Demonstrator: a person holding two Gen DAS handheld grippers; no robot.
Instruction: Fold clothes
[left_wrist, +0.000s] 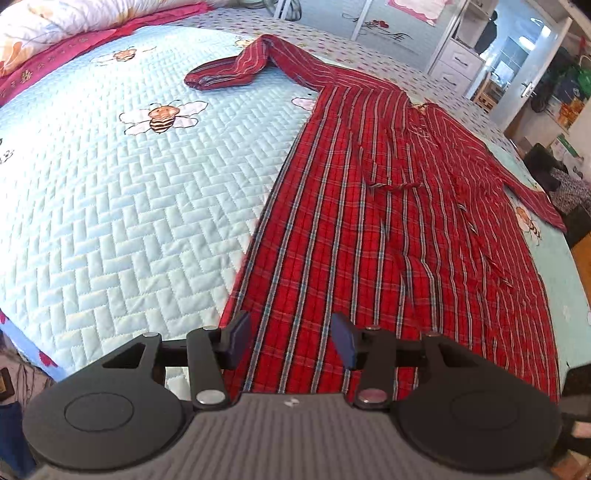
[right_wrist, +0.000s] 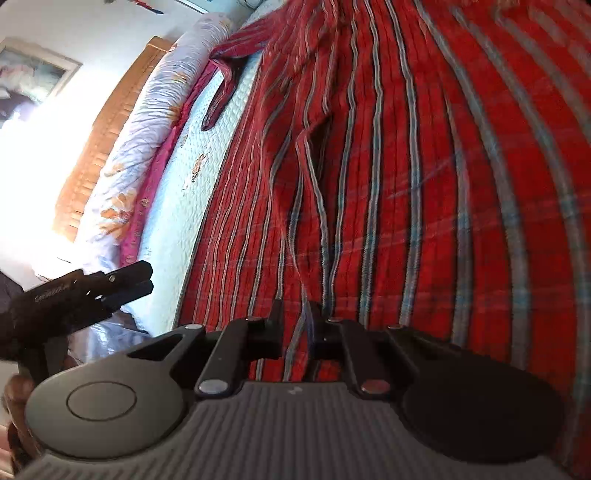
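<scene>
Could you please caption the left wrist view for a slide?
Open left gripper hovers over the hem of a red plaid shirt spread on a quilted bedspread.

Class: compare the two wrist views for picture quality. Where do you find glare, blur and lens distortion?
Left wrist view: sharp, evenly lit, the fisheye bulging the quilted bedspread and red plaid shirt. Right wrist view: window glare washes out the left edge; the shirt is smeared by blur towards the right.
</scene>
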